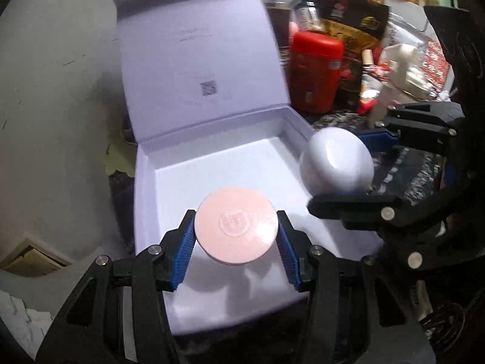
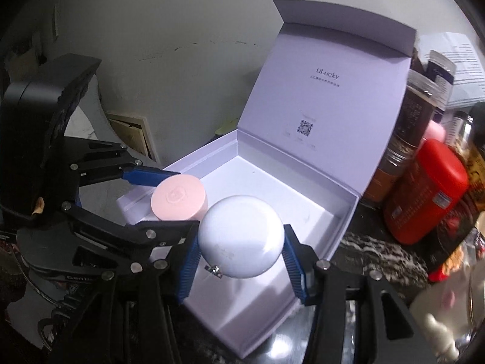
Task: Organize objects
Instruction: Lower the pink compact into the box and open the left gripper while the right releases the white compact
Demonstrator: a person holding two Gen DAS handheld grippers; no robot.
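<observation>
A white gift box (image 1: 145,188) (image 2: 342,230) stands open on the dark marbled counter, its lid (image 1: 197,54) (image 2: 327,100) leaning back. My left gripper (image 1: 235,236) (image 2: 169,188) is shut on a round pink jar (image 1: 235,229) (image 2: 178,198), held over the box's near-left part. My right gripper (image 2: 241,239) (image 1: 348,163) is shut on a white egg-shaped case (image 2: 241,236) (image 1: 336,162), held over the box's right side. The box floor under both shows nothing lying in it.
A red canister (image 1: 315,71) (image 2: 424,191) stands right of the box, with dark jars (image 2: 418,97), a black snack bag (image 1: 345,15) and other packets (image 1: 372,85) behind it. A pale wall (image 2: 151,30) rises behind the box.
</observation>
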